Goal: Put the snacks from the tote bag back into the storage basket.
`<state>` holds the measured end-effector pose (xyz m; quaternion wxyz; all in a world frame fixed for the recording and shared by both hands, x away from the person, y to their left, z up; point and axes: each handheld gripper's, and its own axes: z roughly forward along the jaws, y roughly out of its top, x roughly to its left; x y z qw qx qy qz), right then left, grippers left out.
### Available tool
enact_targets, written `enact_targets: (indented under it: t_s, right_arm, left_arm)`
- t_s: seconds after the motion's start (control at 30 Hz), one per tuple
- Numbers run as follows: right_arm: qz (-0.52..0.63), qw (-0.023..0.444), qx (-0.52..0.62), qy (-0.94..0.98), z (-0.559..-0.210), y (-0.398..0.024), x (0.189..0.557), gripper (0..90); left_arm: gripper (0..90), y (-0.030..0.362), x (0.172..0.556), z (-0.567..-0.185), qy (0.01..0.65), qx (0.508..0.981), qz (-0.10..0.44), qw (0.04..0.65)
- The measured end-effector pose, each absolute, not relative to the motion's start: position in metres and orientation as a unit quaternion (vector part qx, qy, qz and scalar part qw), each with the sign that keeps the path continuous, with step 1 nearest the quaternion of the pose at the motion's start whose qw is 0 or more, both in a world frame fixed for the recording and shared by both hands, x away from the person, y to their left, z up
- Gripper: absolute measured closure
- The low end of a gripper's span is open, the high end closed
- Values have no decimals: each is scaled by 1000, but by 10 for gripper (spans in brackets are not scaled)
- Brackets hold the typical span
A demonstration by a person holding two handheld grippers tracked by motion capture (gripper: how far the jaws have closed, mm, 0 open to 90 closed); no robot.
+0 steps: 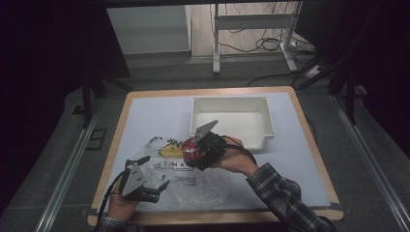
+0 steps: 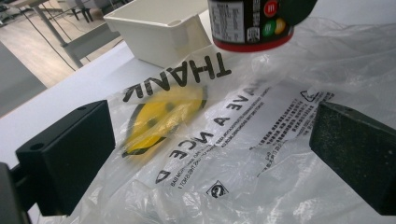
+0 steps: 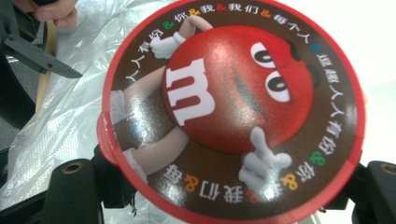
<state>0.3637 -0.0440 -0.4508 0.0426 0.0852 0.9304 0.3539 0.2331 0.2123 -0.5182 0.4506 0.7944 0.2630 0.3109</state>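
"While the left gripper [image 1: 145, 186] waits at the near left, what are its jaws doing?"

"They are wide apart. Nothing is between them. They sit low over the bag [image 1: 191, 174], which lies flat on the table [image 1: 145, 116]."

"Where is the tub?"

"The tub [image 1: 193, 151] is up off the bag, just right of the left gripper and a bit farther away. In the left gripper view it hangs at the top, above the bag's print."

"Who has it?"

"The right gripper [image 1: 200, 150]. Its jaws are closed on the tub's two sides. In the right gripper view the round red lid faces the camera, so the tub's long way points along the jaws."

"And what is past it?"

"The bin [image 1: 263, 121], far and to the right, with its open side up. It looks empty."

"Which hand is closer to the bin?"

"The right one. I think the tub must go either down into the bag or far-right into the bin. I cannot tell which."
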Motion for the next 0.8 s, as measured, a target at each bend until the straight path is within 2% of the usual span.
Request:
enact_targets:
  t_s: [0.2, 0.8]
  right_arm:
    - [354, 44, 87, 930, -447, -47, 364, 256]
    - [350, 58, 86, 931, -438, -64, 368, 256]
  left_arm:
    - [0, 210, 232, -519, 253, 801, 316, 441]
    - [0, 217, 234, -516, 273, 784, 291, 476]
